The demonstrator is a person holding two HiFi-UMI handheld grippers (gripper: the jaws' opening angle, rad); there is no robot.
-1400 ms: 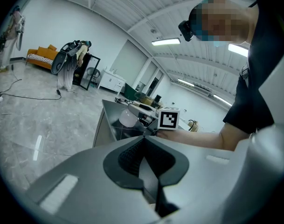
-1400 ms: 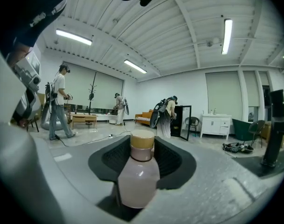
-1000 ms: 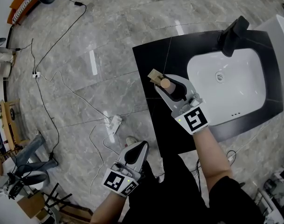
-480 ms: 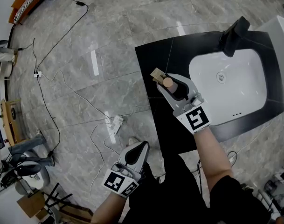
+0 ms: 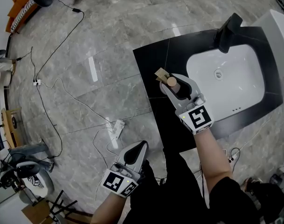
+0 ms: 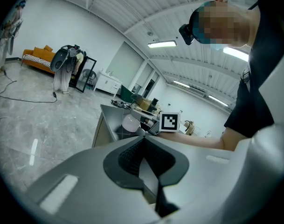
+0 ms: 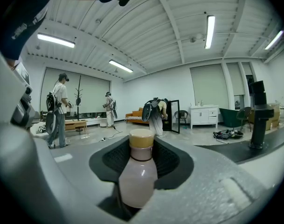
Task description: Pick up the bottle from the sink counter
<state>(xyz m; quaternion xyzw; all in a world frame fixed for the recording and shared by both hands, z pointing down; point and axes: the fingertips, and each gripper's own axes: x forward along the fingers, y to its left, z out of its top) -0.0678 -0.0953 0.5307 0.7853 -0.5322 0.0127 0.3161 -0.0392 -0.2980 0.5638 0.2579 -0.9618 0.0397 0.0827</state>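
My right gripper (image 5: 175, 87) is shut on the bottle (image 5: 178, 89), a pale-bodied bottle with a tan cap (image 5: 171, 81), held over the black sink counter (image 5: 153, 59) just left of the white basin (image 5: 225, 78). In the right gripper view the bottle (image 7: 138, 174) sits between the dark pads with its cap (image 7: 141, 139) toward the jaw tips. My left gripper (image 5: 134, 153) hangs low over the floor near the person's legs, its jaws closed on nothing. In the left gripper view its pads (image 6: 132, 155) meet in a line.
A black faucet (image 5: 227, 29) stands at the basin's far end. A small tan object (image 5: 160, 73) shows just beyond the bottle cap. Cables and a white power strip (image 5: 114, 126) lie on the grey floor. Several people (image 7: 60, 111) stand far off in the room.
My right gripper with the bottle has shifted slightly toward the basin. The left gripper has stayed where it was.
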